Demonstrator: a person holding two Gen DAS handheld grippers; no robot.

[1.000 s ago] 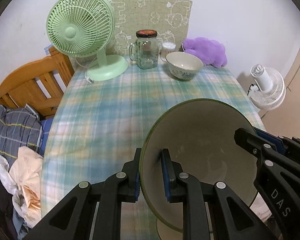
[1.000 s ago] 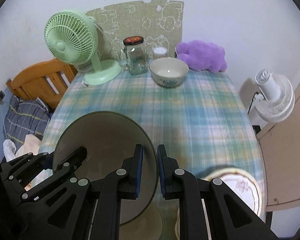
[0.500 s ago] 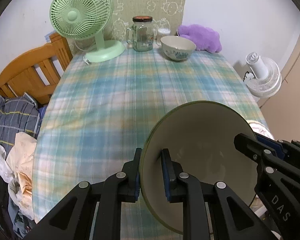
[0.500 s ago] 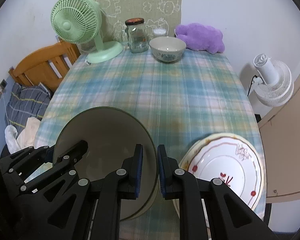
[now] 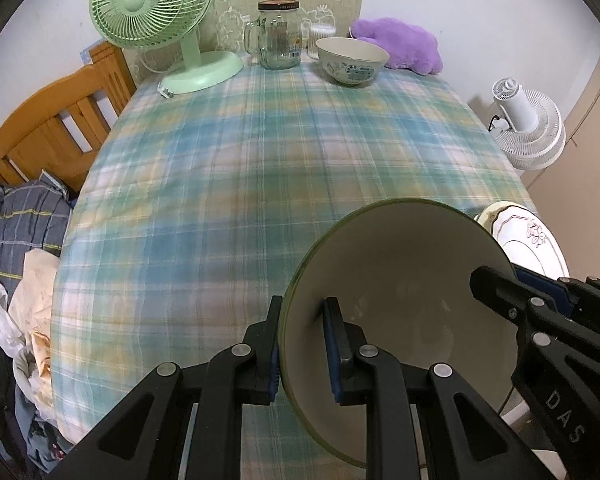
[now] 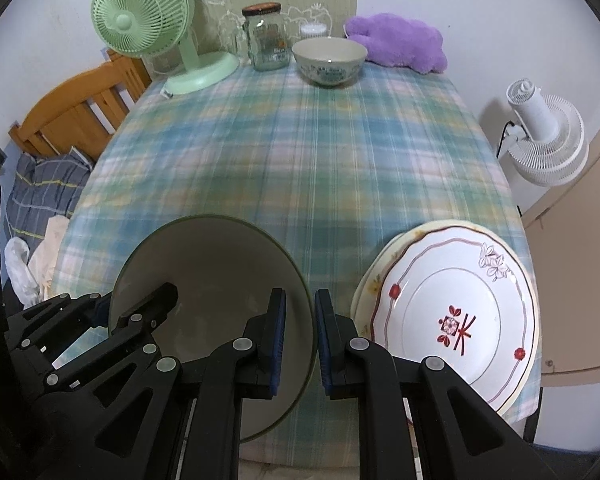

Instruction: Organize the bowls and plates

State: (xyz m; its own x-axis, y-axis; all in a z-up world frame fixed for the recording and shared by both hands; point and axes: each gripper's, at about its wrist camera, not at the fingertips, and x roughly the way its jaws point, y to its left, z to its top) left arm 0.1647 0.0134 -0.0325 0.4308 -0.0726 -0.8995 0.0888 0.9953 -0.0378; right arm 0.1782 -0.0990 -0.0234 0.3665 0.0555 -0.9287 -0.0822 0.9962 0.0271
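Both tongs carry one large bowl (image 5: 400, 300), cream inside with a green rim, above the near edge of the tabletop (image 5: 260, 160). Left tongs (image 5: 302, 344) clenched on the bowl's left rim, one pad inside the wall and one outside. Right tongs (image 6: 300, 340) clenched on the opposite rim in the same way. Bowl is tilted, its mouth turned toward the cameras; whether its base touches the cloth cannot be told.

Key relation: the stack of plates (image 6: 456, 320) lies at the near right corner of the tabletop, just beside the right tongs and on the right-hand side of the held bowl. The top plate is white with red motifs; a cream one shows beneath it. The right hand is the nearer one to the stack. Bowl rim and plate rim look close but apart.

A second, smaller bowl (image 6: 329, 60) with a blue pattern stands at the far edge, well apart, with open plaid cloth between.

Also at the far edge: green fan (image 5: 156, 12), glass jar (image 5: 278, 36), purple plush (image 5: 400, 44). None of them stands in the way. Judgement: the only crowding is the plate stack on the right.
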